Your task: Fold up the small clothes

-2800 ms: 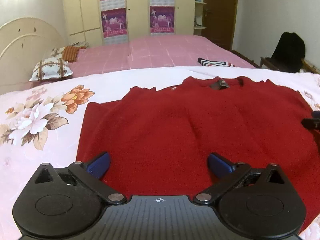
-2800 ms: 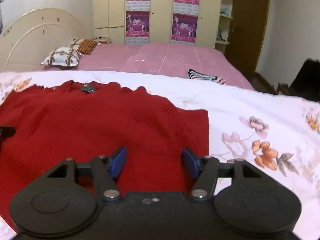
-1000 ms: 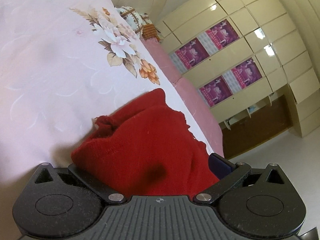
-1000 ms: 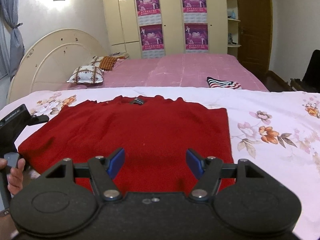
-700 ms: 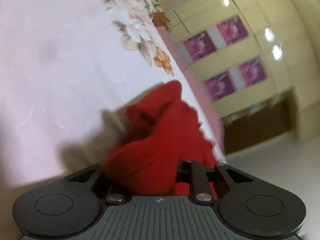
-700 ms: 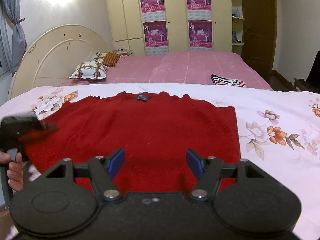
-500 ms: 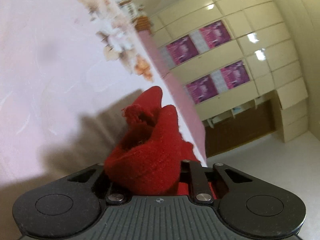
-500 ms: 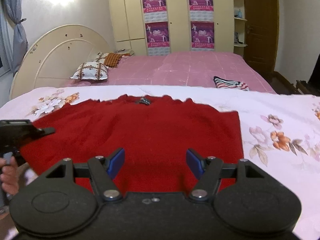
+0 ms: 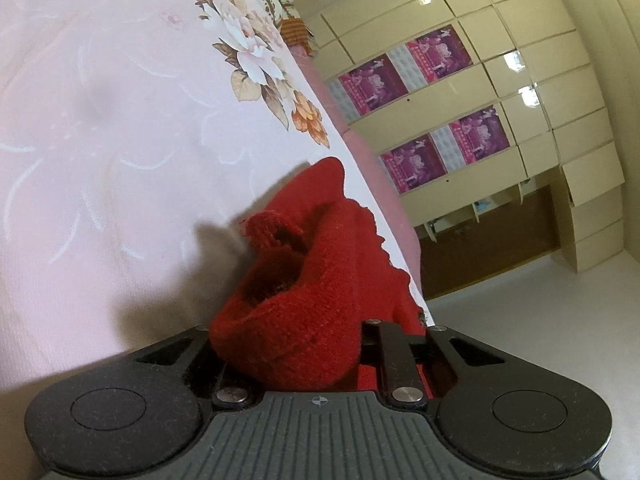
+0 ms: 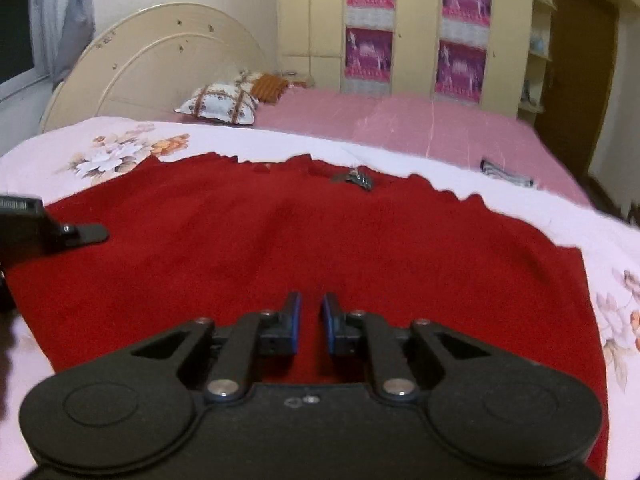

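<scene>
Red knit sweater point(image 10: 360, 248), one garment, bunched in left tool point(image 9: 296, 344).

This is a bedroom in a home. A bed point(image 10: 420, 128) with a pink cover stands at the far side, with a rounded cream headboard point(image 10: 160, 76) at its left end and patterned pillows point(image 10: 220, 109) beside it. Nearer lies a white floral bedspread point(image 10: 120, 156). Tall cream wardrobe doors point(image 10: 416, 20) along the far wall carry purple posters point(image 10: 370, 54). A brown wooden door point(image 10: 580, 76) is at the far right, and a grey curtain point(image 10: 60, 16) hangs at the far left
</scene>
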A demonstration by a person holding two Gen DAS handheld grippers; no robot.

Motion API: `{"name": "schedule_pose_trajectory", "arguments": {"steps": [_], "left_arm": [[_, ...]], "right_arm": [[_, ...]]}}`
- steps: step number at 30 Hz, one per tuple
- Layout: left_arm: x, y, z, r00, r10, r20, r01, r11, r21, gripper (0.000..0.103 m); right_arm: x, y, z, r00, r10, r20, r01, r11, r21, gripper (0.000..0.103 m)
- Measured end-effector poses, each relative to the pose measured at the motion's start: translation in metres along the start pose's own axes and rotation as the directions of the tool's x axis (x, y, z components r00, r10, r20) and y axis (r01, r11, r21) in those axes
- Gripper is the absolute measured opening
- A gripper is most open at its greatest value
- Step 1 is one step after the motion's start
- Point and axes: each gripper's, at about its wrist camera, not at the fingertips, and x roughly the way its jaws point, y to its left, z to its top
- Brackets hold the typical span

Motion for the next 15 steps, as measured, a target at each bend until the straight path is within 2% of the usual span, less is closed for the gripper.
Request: {"name": "schedule_pose_trajectory", "arguments": {"steps": [2, 6, 11, 13, 15], "left_arm": [[0.0, 0.003, 0.0, 1.0, 0.001, 0.0, -0.001, 1.0, 0.004, 0.018], [-0.002, -0.002, 0.002, 1.0, 0.004, -0.004, -0.004, 1.0, 0.02, 0.018], [-0.011, -0.05, 0.014, 0.999, -0.031, -0.013, 0.033, 0.98, 0.196, 0.018], [-0.013, -0.075, 0.017, 0.999, -0.021, -0.028, 0.028, 0.961, 0.276, 0.018], [-0.013, -0.102, 0.017, 0.998, -0.038, -0.052, 0.054, 0.935, 0.352, 0.018]], "right_arm": [[-0.002, 0.002, 0.003, 1.0, -0.008, -0.012, 0.008, 1.0, -0.012, 0.012], [-0.002, -0.003, 0.002, 1.0, 0.009, -0.01, -0.009, 0.999, 0.034, 0.013], [0.002, -0.014, 0.002, 0.999, 0.036, -0.002, -0.036, 0.992, 0.121, 0.012], [0.002, -0.014, 0.002, 0.999, 0.034, 0.0, -0.033, 0.992, 0.121, 0.012], [0.002, -0.014, 0.001, 0.999, 0.034, 0.004, -0.035, 0.991, 0.13, 0.012]]}}
